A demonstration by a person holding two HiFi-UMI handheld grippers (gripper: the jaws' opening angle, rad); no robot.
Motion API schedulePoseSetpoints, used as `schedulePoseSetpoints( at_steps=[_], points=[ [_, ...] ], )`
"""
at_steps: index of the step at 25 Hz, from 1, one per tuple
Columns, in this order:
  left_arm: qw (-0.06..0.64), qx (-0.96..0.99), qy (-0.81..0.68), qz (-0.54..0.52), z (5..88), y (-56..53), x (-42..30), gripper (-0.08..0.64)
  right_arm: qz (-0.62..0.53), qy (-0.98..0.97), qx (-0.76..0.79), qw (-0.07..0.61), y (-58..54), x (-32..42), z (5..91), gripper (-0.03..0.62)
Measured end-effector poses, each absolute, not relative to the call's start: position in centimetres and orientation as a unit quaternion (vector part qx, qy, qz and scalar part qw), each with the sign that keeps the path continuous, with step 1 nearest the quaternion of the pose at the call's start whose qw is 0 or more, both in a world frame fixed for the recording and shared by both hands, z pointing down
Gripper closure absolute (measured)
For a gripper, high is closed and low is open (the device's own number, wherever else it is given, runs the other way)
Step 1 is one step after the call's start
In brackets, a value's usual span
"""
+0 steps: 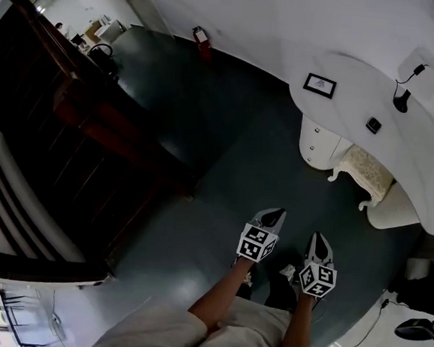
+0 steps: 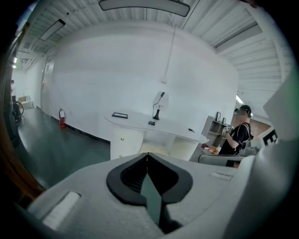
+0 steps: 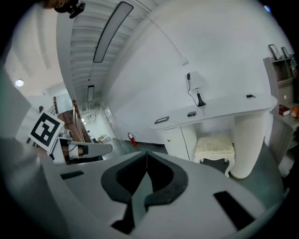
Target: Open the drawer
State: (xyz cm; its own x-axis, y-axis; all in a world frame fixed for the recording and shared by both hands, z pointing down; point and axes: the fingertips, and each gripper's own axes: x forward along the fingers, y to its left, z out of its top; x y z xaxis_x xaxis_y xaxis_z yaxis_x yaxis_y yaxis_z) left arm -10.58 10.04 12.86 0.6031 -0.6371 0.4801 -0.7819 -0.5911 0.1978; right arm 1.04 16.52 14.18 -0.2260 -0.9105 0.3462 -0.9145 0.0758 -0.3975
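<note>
A white curved desk (image 1: 376,85) stands far ahead, with a white cabinet (image 1: 319,144) with small knobs under its left end. The same cabinet (image 2: 125,140) shows in the left gripper view, and the cabinet (image 3: 180,139) also appears in the right gripper view. Which front is the drawer I cannot tell. My left gripper (image 1: 274,215) and right gripper (image 1: 318,240) are side by side over the dark floor, well short of the cabinet. Both point toward it. In its own view the left gripper (image 2: 147,155) is shut and empty. So is the right gripper (image 3: 146,153).
A cream stool (image 1: 364,174) sits under the desk beside a ribbed white pedestal (image 3: 247,144). Dark wooden furniture (image 1: 78,119) fills the left side. A red fire extinguisher (image 1: 202,41) stands by the far wall. A person (image 2: 238,135) stands at the right, beyond the desk.
</note>
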Motion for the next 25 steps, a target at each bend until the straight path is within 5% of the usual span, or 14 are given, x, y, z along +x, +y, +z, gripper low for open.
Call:
schedulePoseSetpoints(
  at_steps=[17, 25],
  points=[
    [0.189, 0.864, -0.43, 0.183, 21.6, -5.9, -2.4, 0.549, 0.243, -0.789, 0.56, 0.069, 1.0, 9.0, 23.0, 0.575],
    [0.174, 0.864, -0.421, 0.215, 34.3, -13.8, -4.3, 0.549, 0.223, -0.823, 0.51, 0.111, -9.2, 2.9, 35.8, 0.575]
  ],
)
